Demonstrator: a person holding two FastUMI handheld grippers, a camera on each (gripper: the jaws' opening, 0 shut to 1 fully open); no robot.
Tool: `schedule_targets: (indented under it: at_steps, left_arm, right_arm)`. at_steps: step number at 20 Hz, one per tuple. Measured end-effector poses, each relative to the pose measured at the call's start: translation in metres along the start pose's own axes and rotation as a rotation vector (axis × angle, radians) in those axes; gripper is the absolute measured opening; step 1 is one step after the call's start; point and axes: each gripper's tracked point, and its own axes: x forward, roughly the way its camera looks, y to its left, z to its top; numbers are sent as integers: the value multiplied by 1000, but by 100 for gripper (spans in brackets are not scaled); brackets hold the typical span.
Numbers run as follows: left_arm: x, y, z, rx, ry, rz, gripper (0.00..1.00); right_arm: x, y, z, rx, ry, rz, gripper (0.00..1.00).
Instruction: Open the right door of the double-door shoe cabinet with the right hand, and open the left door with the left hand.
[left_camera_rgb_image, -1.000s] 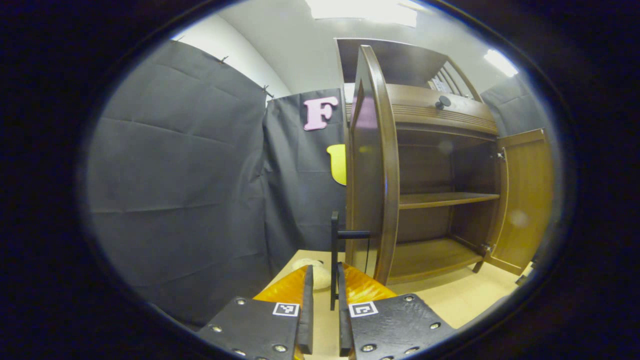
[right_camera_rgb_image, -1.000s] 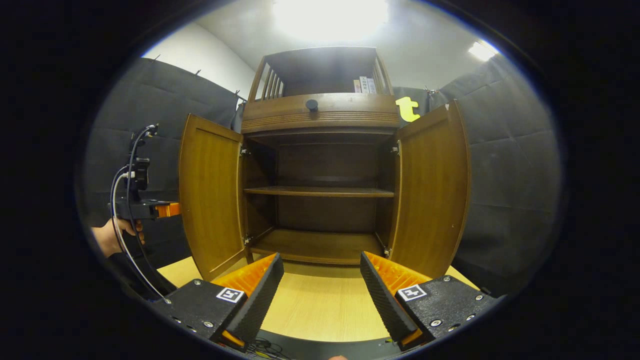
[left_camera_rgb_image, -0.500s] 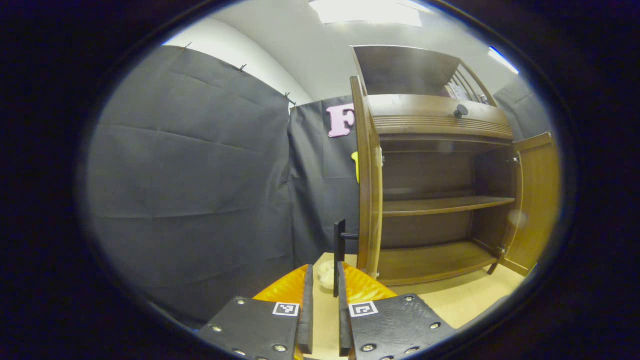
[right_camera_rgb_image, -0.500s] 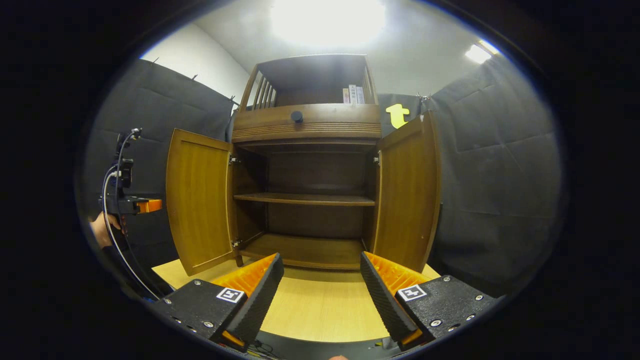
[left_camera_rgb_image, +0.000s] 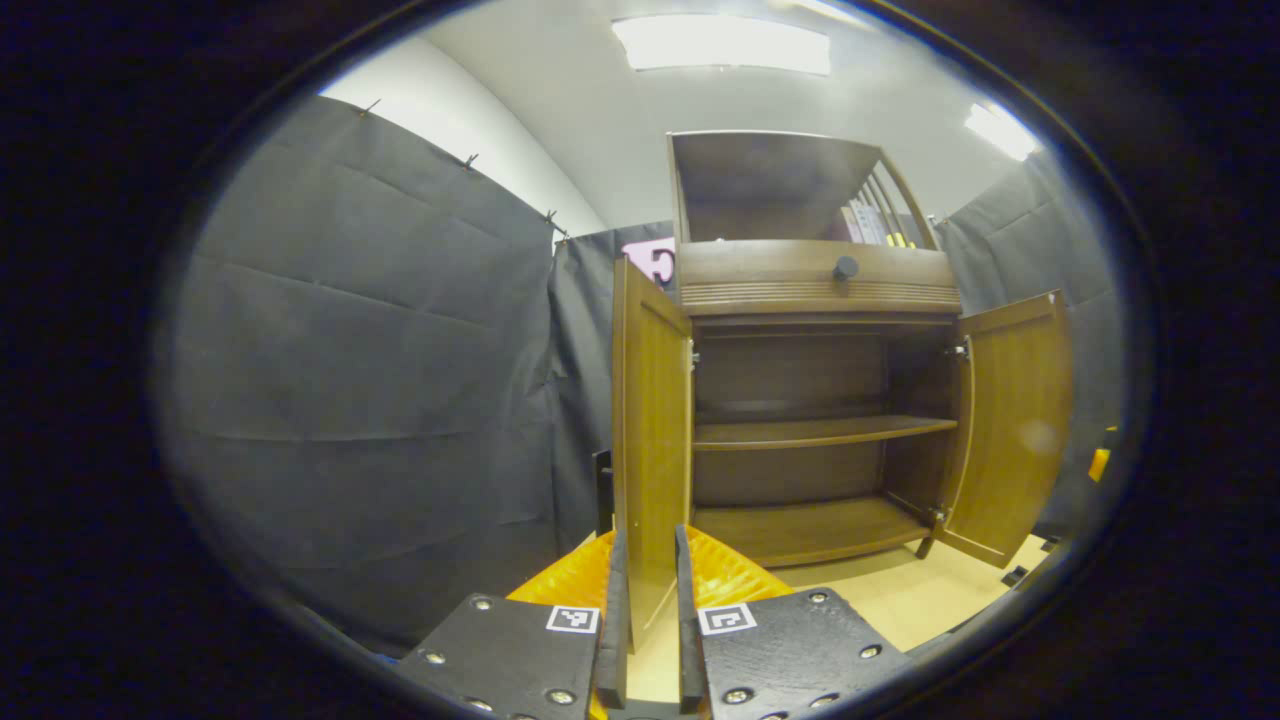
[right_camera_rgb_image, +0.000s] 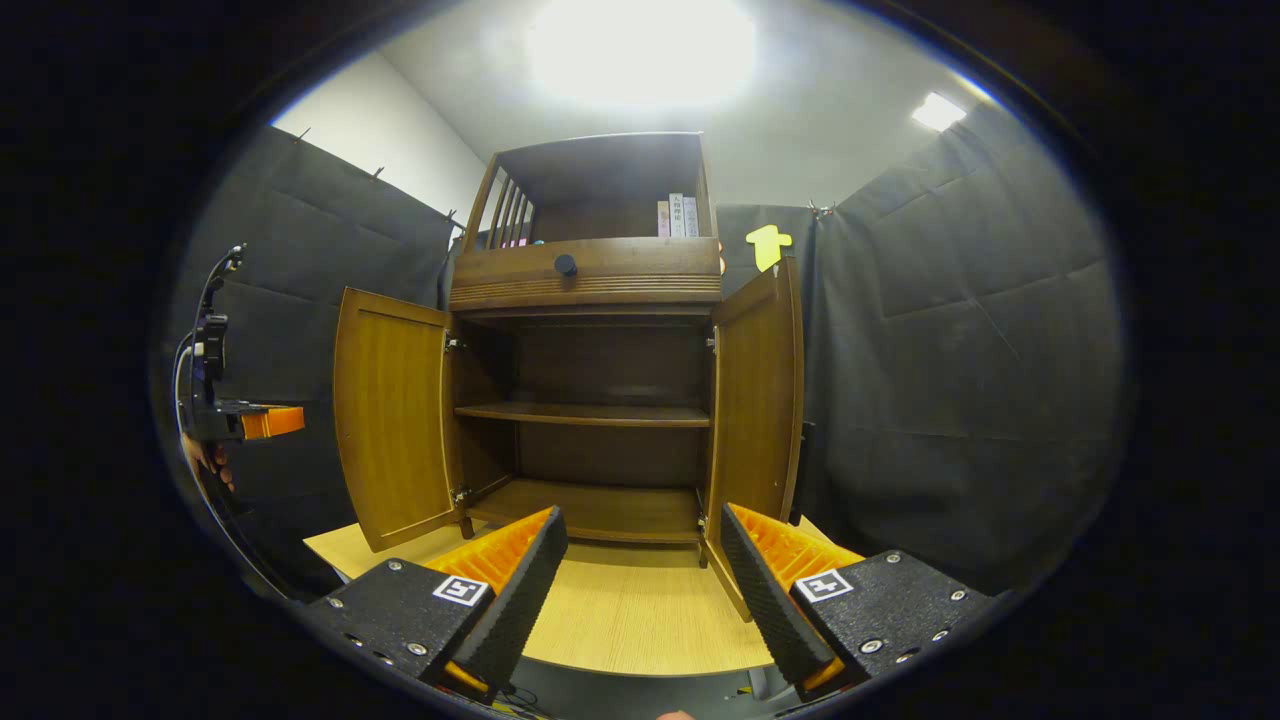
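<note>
The shoe cabinet (right_camera_rgb_image: 585, 400) stands on a light wooden floor (right_camera_rgb_image: 630, 620) in the middle of the right gripper view, in front of the black cloth wall (right_camera_rgb_image: 950, 380). Both doors are swung open. The left door (right_camera_rgb_image: 392, 425) stands wide, its inner panel facing out; the right door (right_camera_rgb_image: 755, 400) stands open on the other side. Inside, one shelf (right_camera_rgb_image: 585, 413) crosses the middle and the bottom board (right_camera_rgb_image: 590, 510) lies below it; both look bare. Above the doors sits a drawer front with a round knob (right_camera_rgb_image: 566, 265), and some books (right_camera_rgb_image: 675, 215) stand in the top compartment.

In the left gripper view the left door (left_camera_rgb_image: 650, 440) is seen nearly edge-on, with a dark handle (left_camera_rgb_image: 603, 490) behind it. The left gripper (left_camera_rgb_image: 647, 640) has its fingers close together with a narrow gap; nothing is gripped. The right gripper (right_camera_rgb_image: 640, 590) has its fingers wide apart, holding nothing. In the right gripper view, the left gripper (right_camera_rgb_image: 245, 420) shows far left, held by a hand (right_camera_rgb_image: 205, 460).
</note>
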Motion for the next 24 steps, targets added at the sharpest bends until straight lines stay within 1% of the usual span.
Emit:
schedule_targets:
  at_steps: [2,3,4,9,13,17,18,20,22,24]
  left_arm:
    - [-14,-11,4,10,-4,-20,21]
    - [-20,-15,4,16,-8,-27,27]
    - [-28,-20,5,22,-14,-34,14]
    - [-61,-42,7,51,-28,-66,14]
    - [-70,-51,6,74,-33,-76,14]
    - [-77,-47,8,73,-49,-64,50]
    - [-80,-46,7,69,-48,-62,50]
    - [-82,-45,5,61,-39,-68,75]
    - [-85,-38,4,53,-40,-50,99]
    - [-89,-33,4,46,-37,-42,99]
  right_arm:
    - [-11,-5,1,8,-5,-3,95]
    - [-15,-8,1,11,-4,-6,95]
    - [-19,-9,-1,13,-1,-8,95]
    - [-36,-22,-3,19,0,-29,95]
    - [-43,-18,-4,25,-1,-21,95]
    - [-46,-14,-2,25,-6,-12,95]
    - [-46,-12,-1,27,-8,-11,95]
    - [-47,-11,2,30,-12,-12,95]
    - [-47,-9,5,30,-20,-17,95]
    - [-49,-6,5,31,-24,-21,95]
